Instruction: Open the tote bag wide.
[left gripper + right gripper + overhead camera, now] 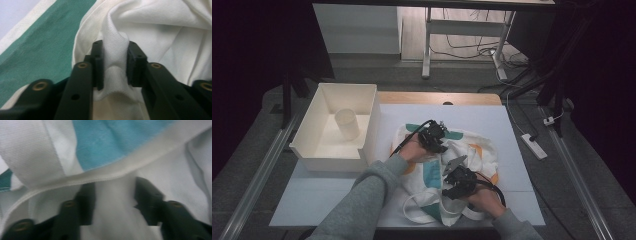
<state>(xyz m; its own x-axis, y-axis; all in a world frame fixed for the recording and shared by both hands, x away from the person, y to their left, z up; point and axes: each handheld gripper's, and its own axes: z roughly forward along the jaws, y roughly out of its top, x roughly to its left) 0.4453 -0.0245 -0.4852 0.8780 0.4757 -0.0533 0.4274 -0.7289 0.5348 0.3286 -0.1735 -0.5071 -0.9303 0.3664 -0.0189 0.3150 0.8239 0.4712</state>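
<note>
Both grey-sleeved forearms are reaching in from the bottom of the high view. The left gripper [432,136] is sitting farther up the table, its jaws pinching a raised fold of white fabric [113,65] between the pads. The right gripper [458,183] is working nearer the person, its jaws closing around a bunched ridge of the same fabric.
</note>
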